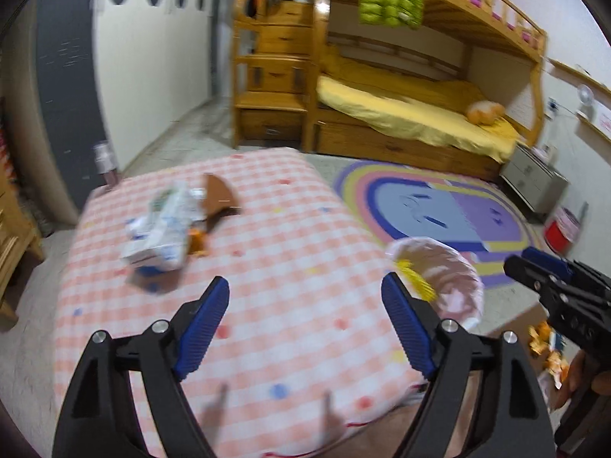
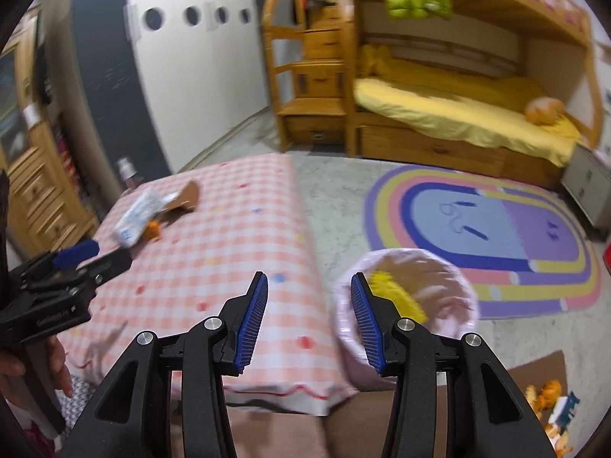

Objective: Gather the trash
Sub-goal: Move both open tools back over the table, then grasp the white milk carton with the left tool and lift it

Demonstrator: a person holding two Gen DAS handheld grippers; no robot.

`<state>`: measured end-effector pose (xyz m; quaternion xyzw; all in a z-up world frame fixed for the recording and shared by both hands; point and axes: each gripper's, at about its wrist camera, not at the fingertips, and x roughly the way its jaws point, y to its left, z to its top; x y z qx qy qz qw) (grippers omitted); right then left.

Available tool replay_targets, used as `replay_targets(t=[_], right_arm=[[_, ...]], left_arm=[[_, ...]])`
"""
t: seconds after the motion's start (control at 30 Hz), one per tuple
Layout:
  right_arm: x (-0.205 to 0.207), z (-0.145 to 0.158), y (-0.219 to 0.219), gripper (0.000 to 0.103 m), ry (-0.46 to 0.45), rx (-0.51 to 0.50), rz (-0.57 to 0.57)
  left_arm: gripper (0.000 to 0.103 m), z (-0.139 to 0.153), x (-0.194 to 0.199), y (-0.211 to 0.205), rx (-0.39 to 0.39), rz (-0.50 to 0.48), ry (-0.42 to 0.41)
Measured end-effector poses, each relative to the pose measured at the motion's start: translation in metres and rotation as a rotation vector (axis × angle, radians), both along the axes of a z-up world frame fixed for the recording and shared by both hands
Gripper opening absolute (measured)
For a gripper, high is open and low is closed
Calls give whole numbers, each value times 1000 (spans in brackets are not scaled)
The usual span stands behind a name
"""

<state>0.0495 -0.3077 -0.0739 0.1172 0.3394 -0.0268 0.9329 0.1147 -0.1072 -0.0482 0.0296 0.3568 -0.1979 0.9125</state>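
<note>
A crumpled white and blue wrapper (image 1: 162, 229) lies on the pink checked table (image 1: 267, 267) with a brown cardboard piece (image 1: 219, 194) and an orange scrap (image 1: 198, 242) beside it. They also show in the right wrist view: wrapper (image 2: 135, 217), cardboard (image 2: 187, 196), scrap (image 2: 152, 229). A pink-lined bin (image 1: 454, 286) (image 2: 439, 297) stands at the table's right side with yellow trash (image 2: 397, 294) inside. My left gripper (image 1: 305, 305) is open and empty over the table, short of the wrapper. My right gripper (image 2: 309, 305) is open and empty above the table's right edge, beside the bin.
A wooden bunk bed (image 1: 401, 76) with yellow bedding stands at the back. A rainbow rug (image 2: 496, 229) lies on the floor. A cardboard box with toys (image 2: 550, 400) sits at the lower right. A wooden dresser (image 2: 34, 191) stands left. A bottle (image 2: 128, 175) stands behind the table.
</note>
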Motion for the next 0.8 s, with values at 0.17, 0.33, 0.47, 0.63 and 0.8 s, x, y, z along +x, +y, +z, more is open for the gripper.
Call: replay_targets(t=[0.17,0.33,0.47,0.63,0.8], right_arm=[[16,6,38,52,-6,29,99],[36,15,78,65,-41,-16,185],[55,15,98,69,-48,-38,205],[79,7,107,69,-31,-43,207],[99,-1,109,69,-9,-53,205]], left_arm=[[88,-1,5,51,26,123,-30],[95,-8,17,97,33,225,-19],[96,-15,34,120,31,282,10],[96,-29,63,128,34,305,39],[96,-42,90,119,12,272,75]])
